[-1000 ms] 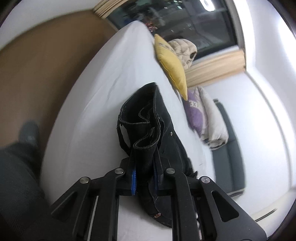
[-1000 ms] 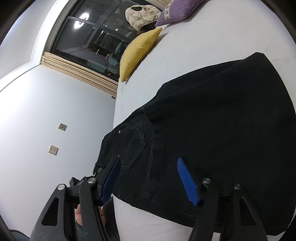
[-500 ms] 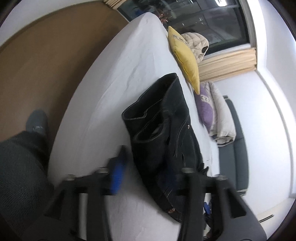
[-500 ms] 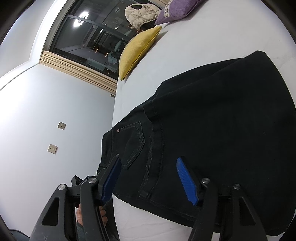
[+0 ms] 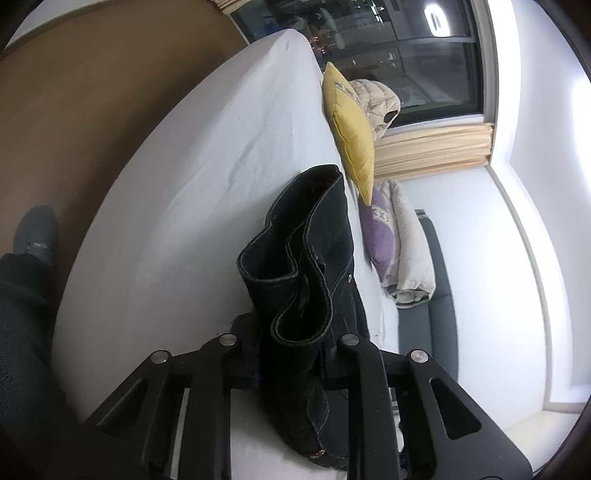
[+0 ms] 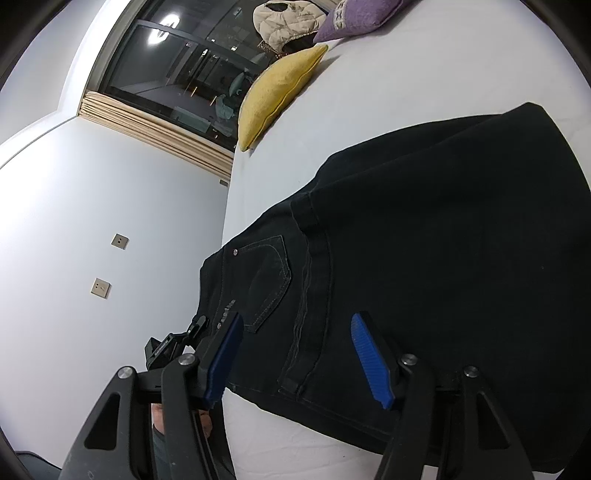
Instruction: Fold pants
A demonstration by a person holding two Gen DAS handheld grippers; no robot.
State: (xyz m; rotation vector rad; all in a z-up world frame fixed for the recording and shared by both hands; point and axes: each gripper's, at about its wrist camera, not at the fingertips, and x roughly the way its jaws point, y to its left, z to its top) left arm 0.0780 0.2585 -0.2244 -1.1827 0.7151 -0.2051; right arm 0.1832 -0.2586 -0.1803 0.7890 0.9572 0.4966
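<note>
The left gripper (image 5: 291, 354) has its fingers closed in on a bunched, folded-over end of the black pants (image 5: 310, 280); the fabric fills the gap between them and hides the blue pads, and the hem stands up in a wavy loop just past the fingers. The right gripper (image 6: 297, 354) holds its fingers wide apart, the blue pads (image 6: 371, 360) hovering over the waistband edge of the pants (image 6: 424, 266) with nothing clamped between them; whether a pad touches the cloth cannot be told.

The pants lie on the white bed (image 5: 207, 192), near the bed's near edge. In the right wrist view they spread flat and broad across the bed, back pocket and rivet up, the waist end toward the bed's corner.

Farther along the bed from the pants, a yellow pillow (image 6: 277, 92) leans near the bed's far edge. Beyond it sit a purple cushion (image 6: 354, 16) and a cream quilted jacket (image 6: 288, 20). Past the bed's head is a dark window (image 6: 177, 74) with a folded wooden blind (image 6: 155, 133) below it. Beside the bed, a white wall carries two square outlets (image 6: 120, 241). In the left wrist view a brown floor (image 5: 92, 110) runs along the bed's other side, with the person's dark shoe (image 5: 35, 229) on it.
</note>
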